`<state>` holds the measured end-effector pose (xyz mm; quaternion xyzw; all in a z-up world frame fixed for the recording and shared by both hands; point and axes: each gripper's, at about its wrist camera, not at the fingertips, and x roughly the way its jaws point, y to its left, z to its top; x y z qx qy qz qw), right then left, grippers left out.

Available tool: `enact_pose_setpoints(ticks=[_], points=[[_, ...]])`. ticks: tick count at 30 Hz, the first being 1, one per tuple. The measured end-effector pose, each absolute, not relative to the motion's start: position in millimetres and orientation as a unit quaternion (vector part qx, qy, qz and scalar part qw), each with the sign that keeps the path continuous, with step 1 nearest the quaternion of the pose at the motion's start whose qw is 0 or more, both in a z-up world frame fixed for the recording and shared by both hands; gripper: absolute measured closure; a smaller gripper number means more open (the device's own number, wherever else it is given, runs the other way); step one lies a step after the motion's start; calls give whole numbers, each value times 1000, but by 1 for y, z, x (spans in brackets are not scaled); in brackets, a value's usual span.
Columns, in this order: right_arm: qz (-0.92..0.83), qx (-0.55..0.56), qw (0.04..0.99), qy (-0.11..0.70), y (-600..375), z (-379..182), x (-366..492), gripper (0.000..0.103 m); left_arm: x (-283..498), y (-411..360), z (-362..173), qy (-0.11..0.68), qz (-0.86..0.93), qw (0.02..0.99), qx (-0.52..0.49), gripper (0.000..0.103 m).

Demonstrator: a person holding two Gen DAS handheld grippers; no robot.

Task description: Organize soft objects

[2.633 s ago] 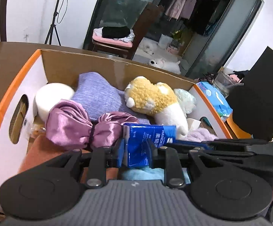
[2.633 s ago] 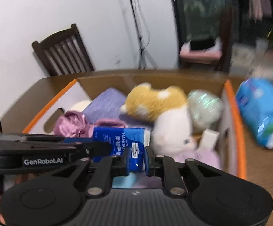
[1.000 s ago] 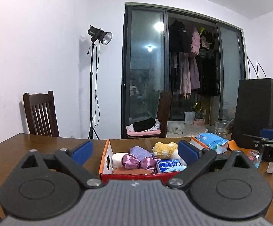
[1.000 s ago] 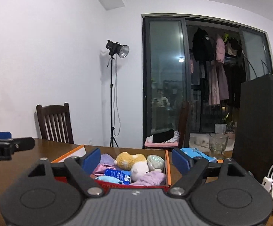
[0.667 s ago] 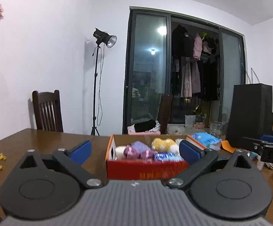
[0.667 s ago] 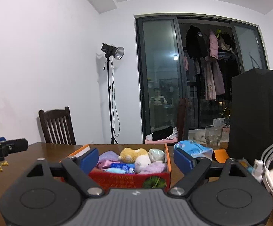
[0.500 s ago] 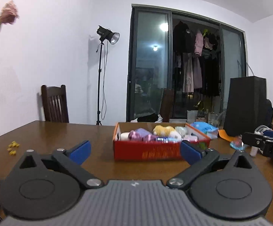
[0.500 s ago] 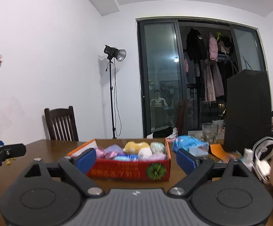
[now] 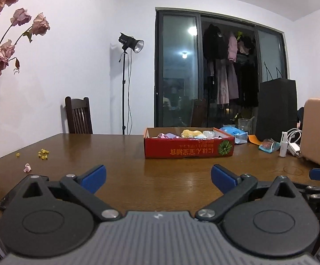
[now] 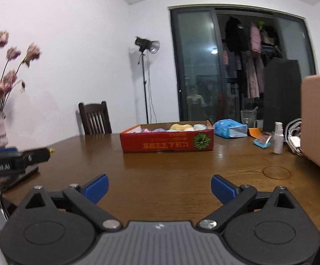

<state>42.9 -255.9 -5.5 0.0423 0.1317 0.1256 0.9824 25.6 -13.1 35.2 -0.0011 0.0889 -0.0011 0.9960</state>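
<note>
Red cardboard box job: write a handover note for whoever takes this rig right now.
Left gripper: open, empty, low over the near edge of the wooden table.
Right gripper: open, empty, alongside it.
Red cardboard box sits mid-table, well ahead of both grippers. Inside, the yellow plush toy and other pastel soft items show above the rim.
Done: soft items are in the box; neither gripper holds anything.
Left: the blue tissue pack and the small blue packet lie outside, right of the box. Whether they belong inside is unclear.
</note>
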Motion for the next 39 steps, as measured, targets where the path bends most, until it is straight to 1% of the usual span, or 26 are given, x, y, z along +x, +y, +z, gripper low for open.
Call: enact_pose_setpoints(ticks=[14,39], points=[[113,52,985,124,-259,3,44,2,25,-12,35,89,-2,996,-5,0],[114,52,984,126,-260,4,43,2,25,-12,35,90,-2,996,-7,0]])
